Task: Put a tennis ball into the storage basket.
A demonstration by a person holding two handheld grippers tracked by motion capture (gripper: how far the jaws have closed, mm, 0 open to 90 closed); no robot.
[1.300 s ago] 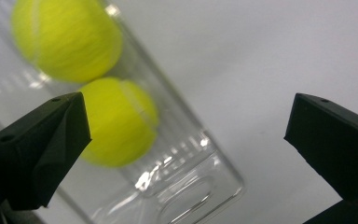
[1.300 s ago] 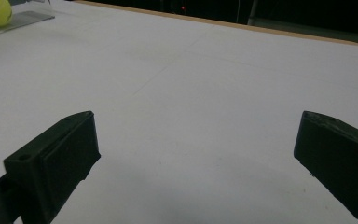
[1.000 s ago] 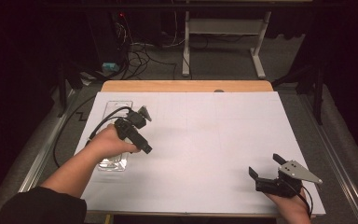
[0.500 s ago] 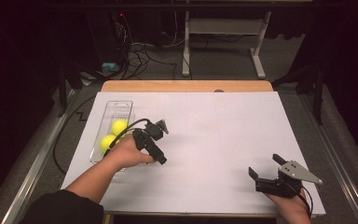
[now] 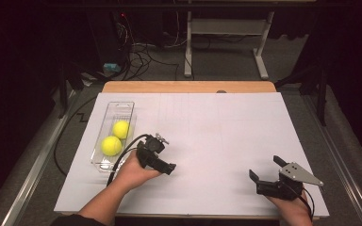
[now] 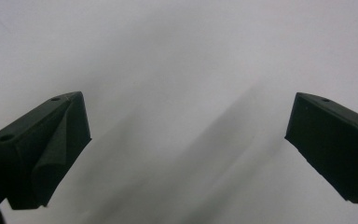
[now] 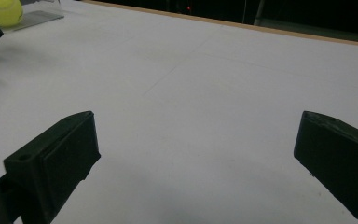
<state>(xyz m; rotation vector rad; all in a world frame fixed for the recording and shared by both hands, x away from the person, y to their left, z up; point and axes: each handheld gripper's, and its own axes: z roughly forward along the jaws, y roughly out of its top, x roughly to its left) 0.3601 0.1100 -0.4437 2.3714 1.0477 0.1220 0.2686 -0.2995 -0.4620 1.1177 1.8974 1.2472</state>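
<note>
the right gripper (image 5: 267,175) rests at the near right corner of the white table (image 5: 226,136), jaws spread and empty. the left gripper (image 5: 162,165) sits near the front left, jaws also released with nothing between them — just bare table under them in the left gripper view. just beyond it, to its left, a clear plastic tray (image 5: 122,104) holds two yellow tennis balls (image 5: 111,145), one behind the other, close together. the balls look light, fuzzy and a little springy, so likely easy to grip across the middle without slipping; the tray looks thin, stiff and slick — best pinched at a long wall or rim.
</note>
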